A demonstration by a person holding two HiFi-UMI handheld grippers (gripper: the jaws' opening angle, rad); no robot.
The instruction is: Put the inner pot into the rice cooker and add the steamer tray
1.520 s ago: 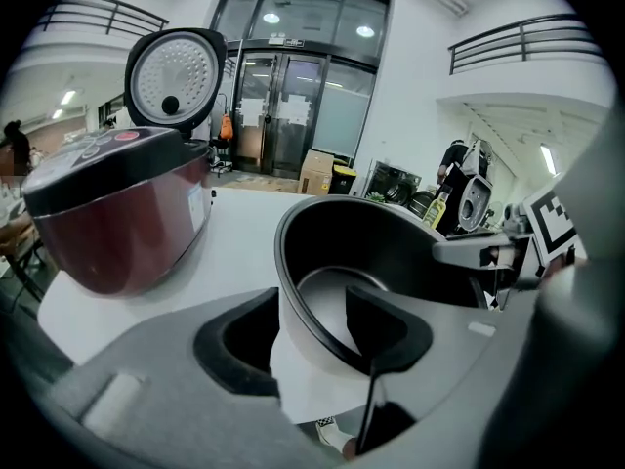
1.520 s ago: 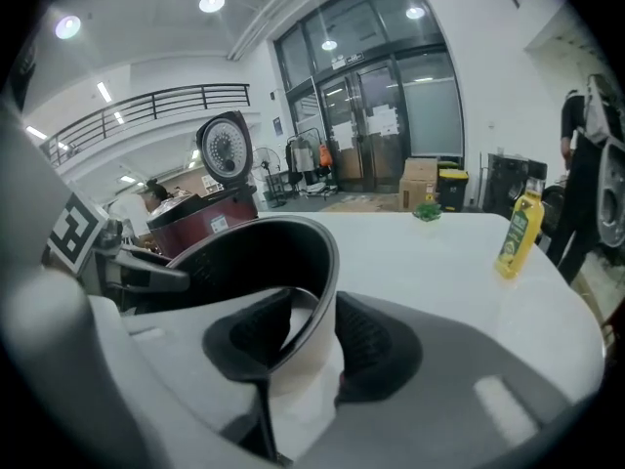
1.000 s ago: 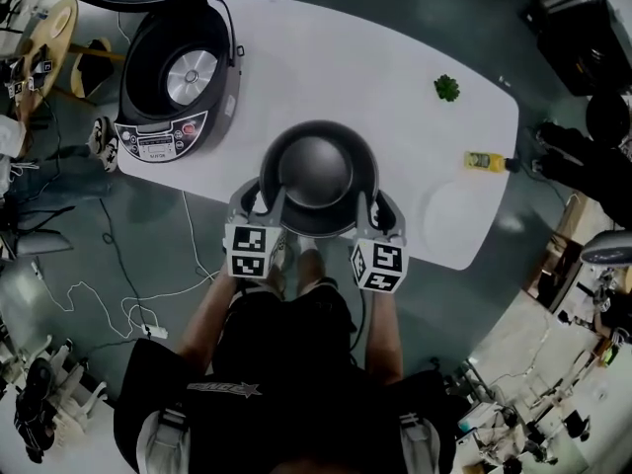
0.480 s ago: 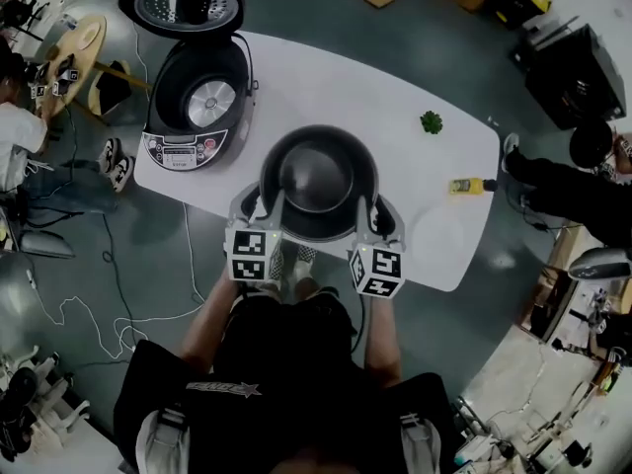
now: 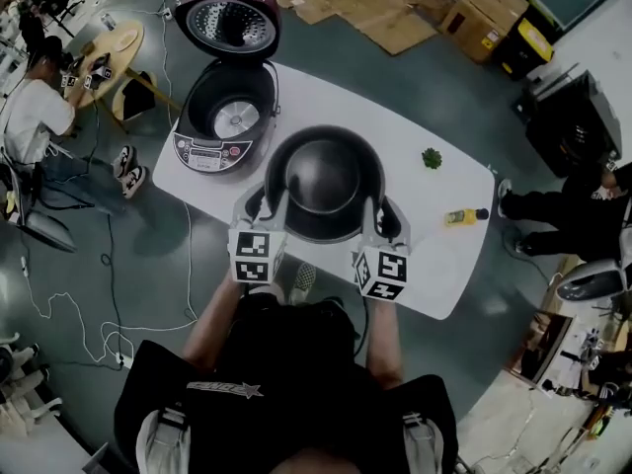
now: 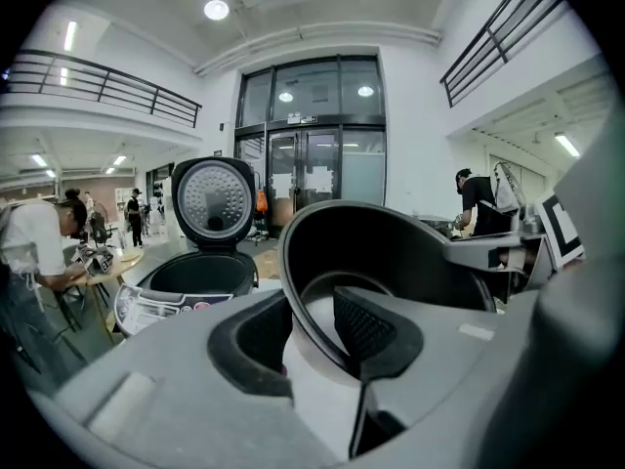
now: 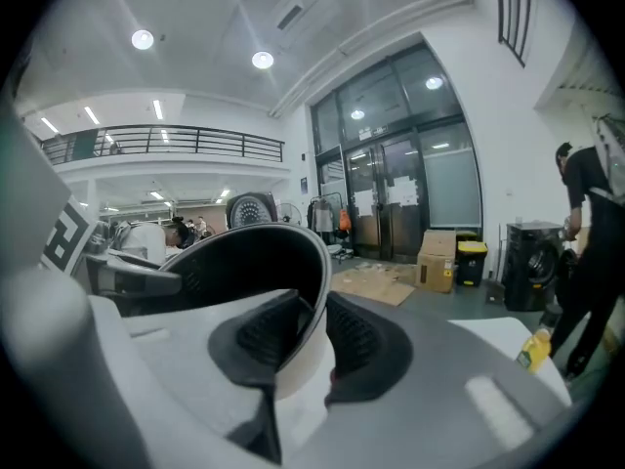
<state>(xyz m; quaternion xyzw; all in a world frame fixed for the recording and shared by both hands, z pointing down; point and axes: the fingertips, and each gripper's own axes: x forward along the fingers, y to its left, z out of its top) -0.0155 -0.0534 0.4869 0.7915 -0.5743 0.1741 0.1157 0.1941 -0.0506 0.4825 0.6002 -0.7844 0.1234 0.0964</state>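
**Head view.** The rice cooker [image 5: 227, 117] stands open at the far left corner of the white table [image 5: 434, 255], with its lid [image 5: 229, 20] tipped back. The inner pot [image 5: 321, 176] sits right of the cooker and nearer the person, close beside it but outside it, mouth up. The left gripper [image 5: 269, 205] grips the part of the rim nearest the cooker. The right gripper [image 5: 380, 215] grips the opposite side. Well to the right of the cooker lie a small green thing [image 5: 432, 158] and a yellow bottle [image 5: 460, 215].

**Left gripper view.** The left gripper [image 6: 312, 325] has its jaws partly closed. They have just been closing, and the pot's wall is between them. One ribbed pad lies inside the inner pot [image 6: 391, 252] and the other outside, both against the wall. The rice cooker [image 6: 195, 277] is to the left of the pot and beyond it, and its open mouth is lower than the pot's rim.

**Right gripper view.** The right gripper [image 7: 312, 335] has its jaws at a narrow gap, pinching the thin wall of the inner pot [image 7: 244, 262] with a pad on each face. The cooker's raised lid [image 7: 251, 210] shows just above the pot's rim, behind it. The yellow bottle [image 7: 534, 350] is far to the right.
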